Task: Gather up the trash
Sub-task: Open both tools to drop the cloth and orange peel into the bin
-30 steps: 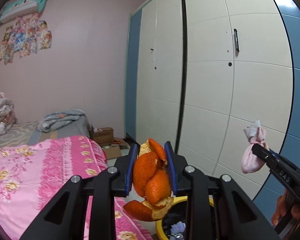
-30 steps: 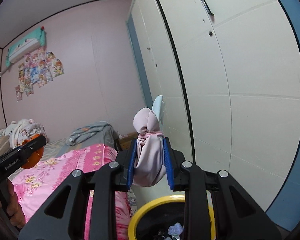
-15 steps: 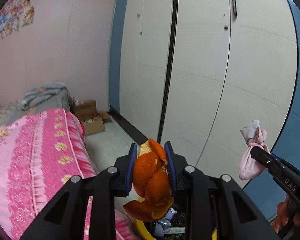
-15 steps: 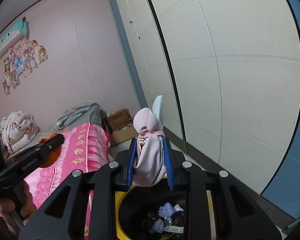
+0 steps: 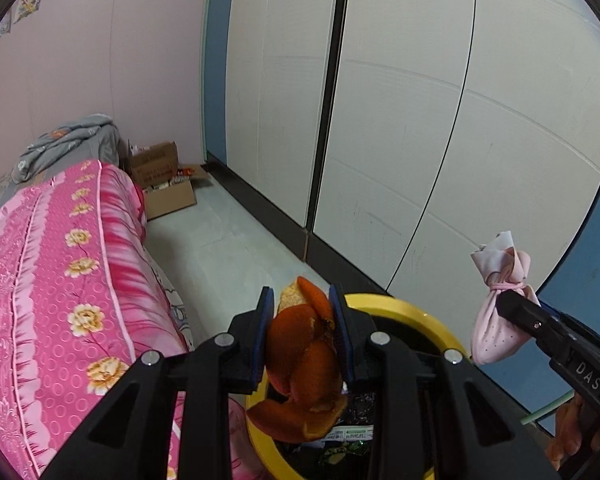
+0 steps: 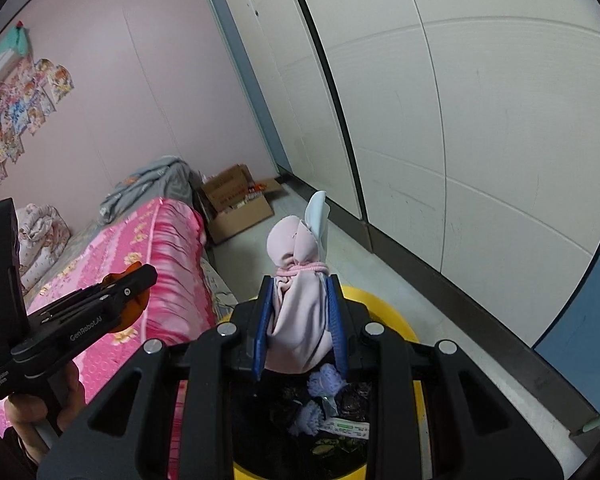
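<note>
The left tool (image 5: 303,312) gripped orange peel (image 5: 306,364) over the yellow-rimmed bin (image 5: 400,309); the right tool (image 6: 299,308) clenched a knotted pink bundle (image 6: 298,320), possibly cloth, above it.

Both tools, the left tool (image 5: 302,334) and the right tool (image 6: 298,322), dip lower, bringing the yellow-rimmed bin (image 5: 396,306) up beneath them.

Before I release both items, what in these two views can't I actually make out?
- Left wrist view: most of the yellow bin sits behind the left gripper and orange peel.
- Right wrist view: bin depth hidden by the right gripper and pink bundle.
- Label text too small.
</note>
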